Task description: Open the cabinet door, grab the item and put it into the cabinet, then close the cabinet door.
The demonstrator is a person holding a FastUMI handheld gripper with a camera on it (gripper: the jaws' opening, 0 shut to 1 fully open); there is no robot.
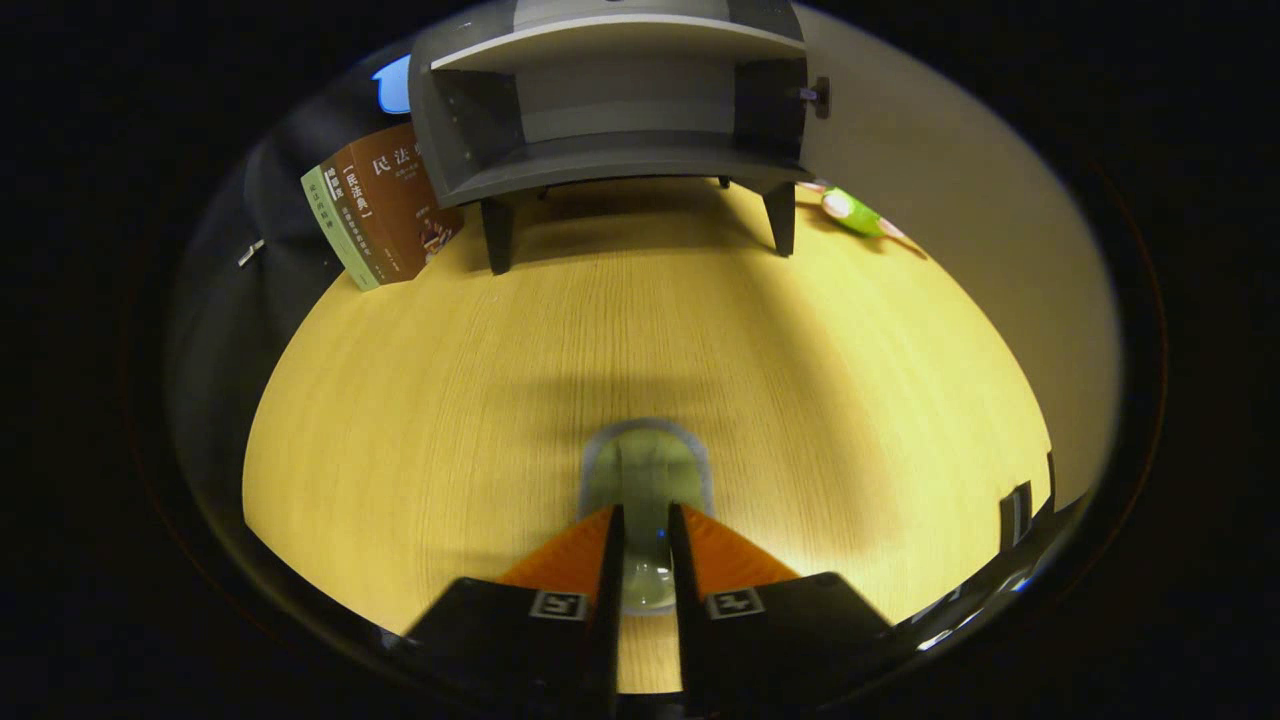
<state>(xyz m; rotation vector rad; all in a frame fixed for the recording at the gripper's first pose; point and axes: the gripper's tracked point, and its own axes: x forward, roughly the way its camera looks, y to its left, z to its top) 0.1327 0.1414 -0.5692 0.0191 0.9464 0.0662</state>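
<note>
The wooden table [420, 400] is taking up most of the gripper view, and it is glowing yellow under the light. A soft shadow is lying across its middle.

At the far end of the table the gray cabinet [610, 100] is standing on short dark legs. Its door [960, 200] is hanging open to the right, with a small dark knob [820, 97] showing near its edge. The inside is looking bare, with one shelf across it. The top of the cabinet is cut off, so the upper part is hard to see.

Beside the cabinet on the left, two books [385, 205] are leaning together, a brown one and a thin green one. The cabinet is hiding their right side. Something blue [393, 85] is peeking out behind them, too cut off to name.

Behind the cabinet's right leg a small green thing [852, 212] is lying on the table. The leg and door are hiding part of it, so it is hard to tell what it is.

Close up, the gripper [646, 545] is squeezing a clear glass [646, 470] between its two fingers [575, 550]. Both fingers are pressing on its sides. The glass is sticking out just ahead of them, far from the cabinet. The fingers are hiding its lower part.
</note>
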